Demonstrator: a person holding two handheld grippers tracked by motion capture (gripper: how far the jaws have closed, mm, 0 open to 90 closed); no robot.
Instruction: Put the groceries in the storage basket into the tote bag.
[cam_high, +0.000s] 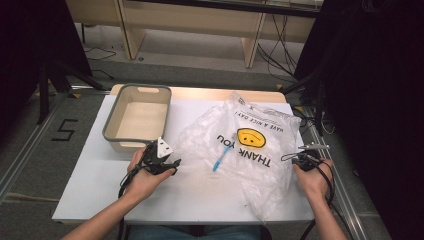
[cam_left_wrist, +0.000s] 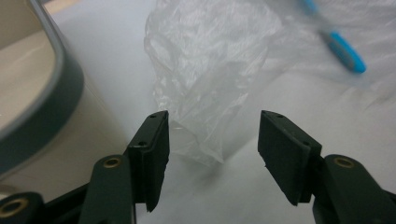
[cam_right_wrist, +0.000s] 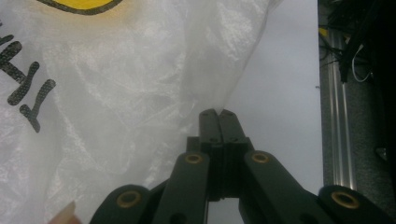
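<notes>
Pinching the plastic bag's (cam_high: 240, 145) right edge, the right gripper (cam_right_wrist: 217, 113) is clamped; the left gripper (cam_left_wrist: 212, 135) gapes at its crumpled left corner, ungrasped. Blue toothbrush (cam_high: 223, 151) lies in the bag.

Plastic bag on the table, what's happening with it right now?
A person works a gripper in each hand on the plastic bag, which lies spread on the white table with a blue toothbrush at its middle. The right gripper is shut on the bag's edge. The left gripper is open, its jaws either side of a crumpled corner. A bin stands beside.
</notes>
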